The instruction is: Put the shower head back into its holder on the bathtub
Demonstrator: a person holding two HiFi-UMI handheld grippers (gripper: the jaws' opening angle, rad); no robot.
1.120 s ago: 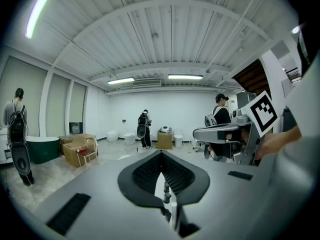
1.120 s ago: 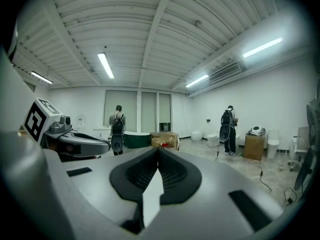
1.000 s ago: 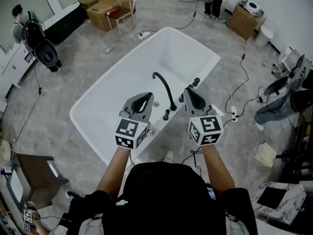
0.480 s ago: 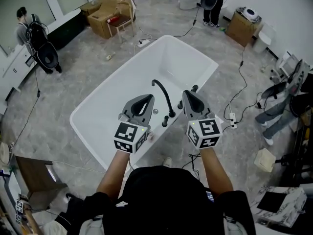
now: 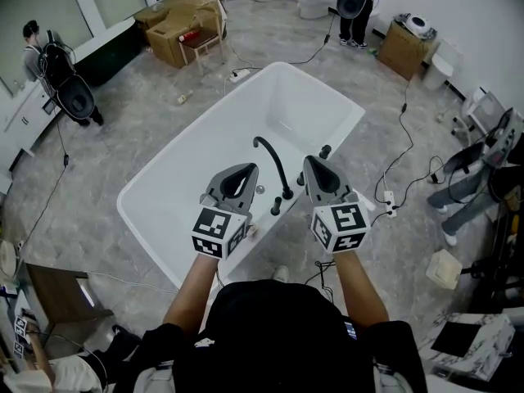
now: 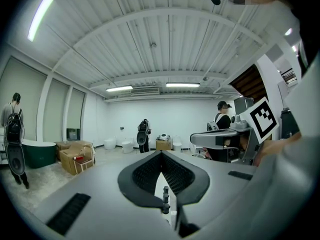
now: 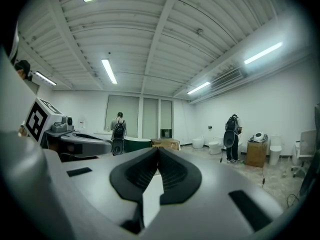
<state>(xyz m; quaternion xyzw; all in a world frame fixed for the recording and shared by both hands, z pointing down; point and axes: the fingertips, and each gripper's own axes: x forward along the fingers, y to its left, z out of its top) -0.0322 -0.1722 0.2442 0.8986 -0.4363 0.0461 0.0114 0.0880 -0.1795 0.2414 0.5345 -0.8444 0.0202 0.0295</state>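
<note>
A white bathtub [image 5: 190, 128] lies below me in the head view. On its near rim stand a black arched spout [image 5: 273, 155], two black knobs [image 5: 277, 208] and, further right, another black fitting [image 5: 325, 150]. I cannot make out the shower head as a separate thing. My left gripper [image 5: 243, 170] hovers just left of the spout and my right gripper [image 5: 313, 162] just right of it. Both point level over the tub. In the left gripper view the jaws [image 6: 161, 153] meet at the tips with nothing between them. The right gripper [image 7: 158, 149] is shut and empty too.
Cables [image 5: 405, 150] and a power strip [image 5: 385, 196] lie on the floor right of the tub. Cardboard boxes [image 5: 176, 23] stand at the back left, toilets [image 5: 315, 2] at the back. People stand at the left [image 5: 61, 84] and the back [image 5: 356, 2].
The head view has tilted a little, so the tub sits lower in the picture. Both grippers keep nearly the same place beside the spout, still shut.
</note>
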